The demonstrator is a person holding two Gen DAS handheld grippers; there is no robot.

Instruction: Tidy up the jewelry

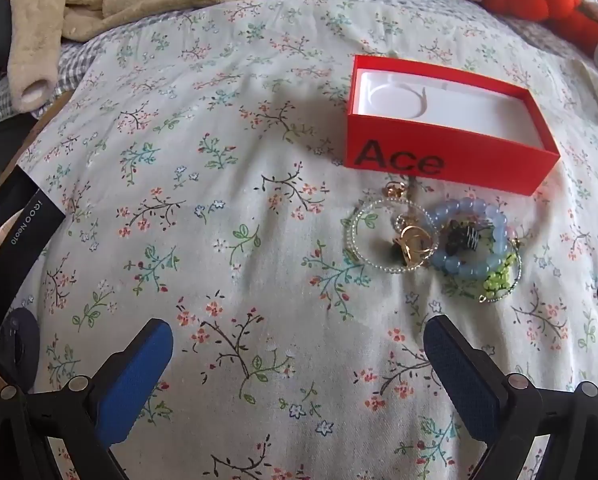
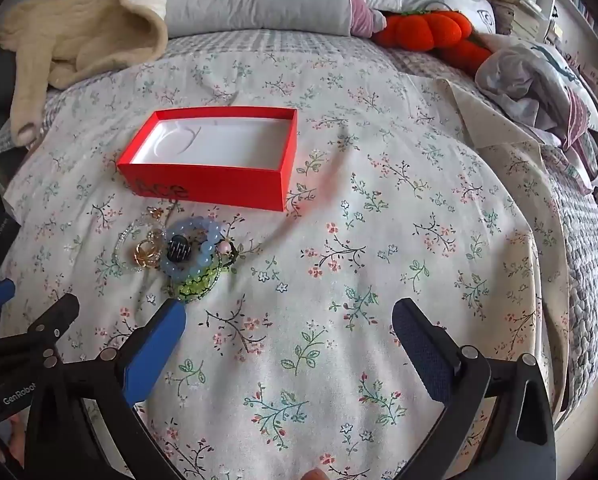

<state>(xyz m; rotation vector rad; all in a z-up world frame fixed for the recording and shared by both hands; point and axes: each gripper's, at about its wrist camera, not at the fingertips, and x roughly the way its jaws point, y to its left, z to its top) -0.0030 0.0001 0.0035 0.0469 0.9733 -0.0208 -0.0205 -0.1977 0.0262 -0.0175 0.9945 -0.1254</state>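
- The job looks to be at its very start — the red box [image 1: 451, 128] sits open on the flowered bedspread [image 1: 219, 200], its white insert bare, and none of the jewelry is in it yet.
- The jewelry lies in one tangled heap just in front of the box's near wall: a pearl ring of beads [image 1: 391, 236], a gold charm [image 1: 413, 240], a blue bead bracelet [image 1: 471, 236] and a green bead bracelet [image 1: 499, 280], overlapping each other.
- The left gripper [image 1: 299, 360] hangs above the cloth with its jaws spread wide, holding nothing.
- The right gripper [image 2: 289, 332] is likewise wide and empty, the heap just ahead of its left finger.
- The next move likely calls for picking a single piece off the heap's edge — the green bracelet is nearest — without dragging the others.
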